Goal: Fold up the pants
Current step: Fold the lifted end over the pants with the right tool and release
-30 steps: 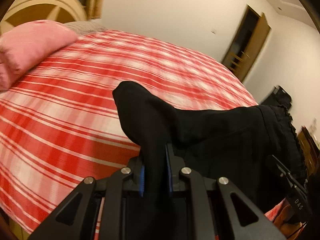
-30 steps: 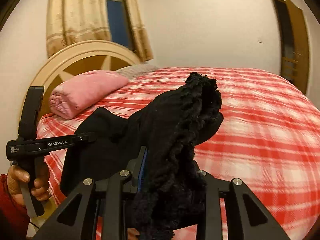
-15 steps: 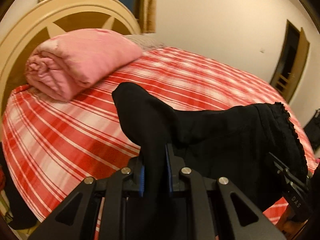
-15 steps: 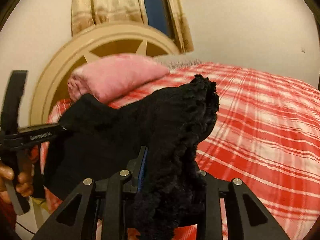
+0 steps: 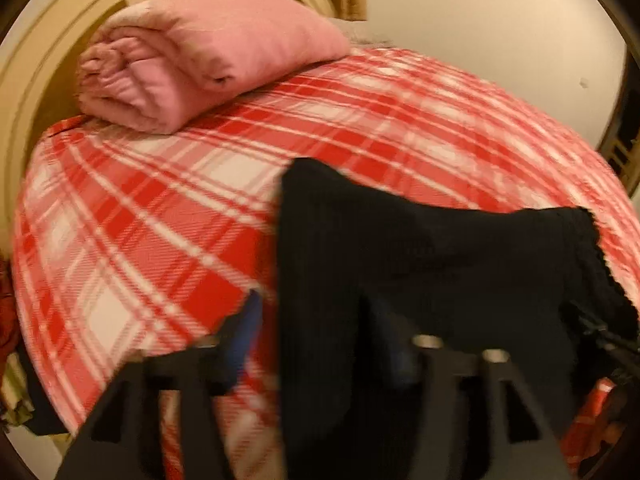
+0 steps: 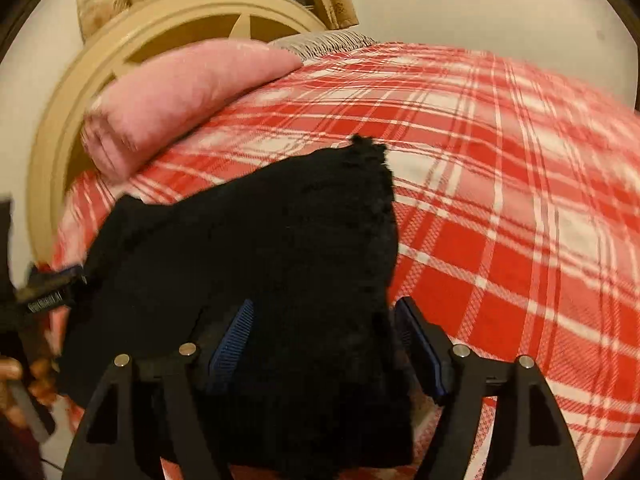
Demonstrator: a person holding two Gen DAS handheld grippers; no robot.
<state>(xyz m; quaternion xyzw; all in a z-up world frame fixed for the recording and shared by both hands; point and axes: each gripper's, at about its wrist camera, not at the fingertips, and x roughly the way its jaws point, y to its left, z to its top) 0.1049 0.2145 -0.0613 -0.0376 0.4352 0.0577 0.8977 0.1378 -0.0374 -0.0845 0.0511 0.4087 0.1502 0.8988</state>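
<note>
The black pants (image 5: 420, 264) lie in a heap at the near edge of the red plaid bed (image 5: 160, 208). My left gripper (image 5: 316, 320) is open, its blue pads wide apart, with a fold of the pants between them. In the right wrist view the pants (image 6: 260, 248) have a lacy hem at the top. My right gripper (image 6: 328, 324) is open too, with the cloth loose between its fingers. The left gripper (image 6: 48, 296) shows at the pants' left corner.
A folded pink blanket (image 5: 200, 52) lies at the head of the bed against the round beige headboard (image 5: 40, 64). It also shows in the right wrist view (image 6: 180, 96). The plaid cover (image 6: 500, 208) stretches to the right. A doorway (image 5: 624, 144) is at far right.
Both grippers have opened and let go of the pants. Both have moved down and forward toward the bed, and the pants now rest lower on the cover.
</note>
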